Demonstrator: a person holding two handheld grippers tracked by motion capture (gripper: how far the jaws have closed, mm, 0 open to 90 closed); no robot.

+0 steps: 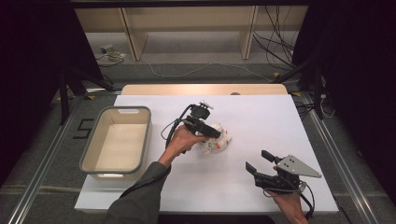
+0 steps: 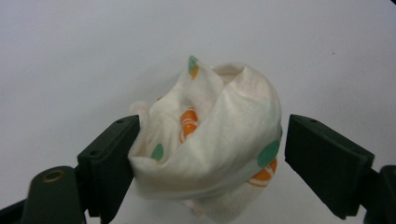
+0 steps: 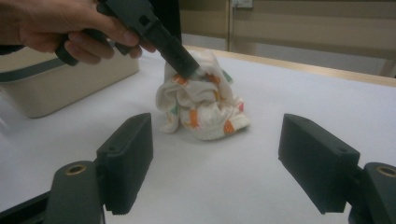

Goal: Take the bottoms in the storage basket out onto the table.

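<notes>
Mid-frame, the left hand-held gripper [image 1: 215, 132], jaws wide, straddles a crumpled cloth [image 1: 216, 140] to grasp; the right hand-held gripper [image 1: 259, 162] waits, jaws wide, lower right.

**Open jaws faced a crumpled cloth**

The right gripper [image 3: 215, 163] pointed across the white table [image 3: 299, 116] with its two black jaws spread wide and nothing between them. Beyond the gap lay a crumpled white cloth [image 3: 203, 100] printed with orange and green marks, bunched into a heap on the tabletop. From the upper left, a hand [image 3: 56, 25] held the other gripper [image 3: 189, 70] tilted down, its dark tip pressed into the top of the cloth; how those jaws stood could not be told. A beige bin [image 3: 60, 88] with a grey rim sat on the table at the left, behind that hand. Pale wooden furniture stood blurred past the table's far edge.
</notes>
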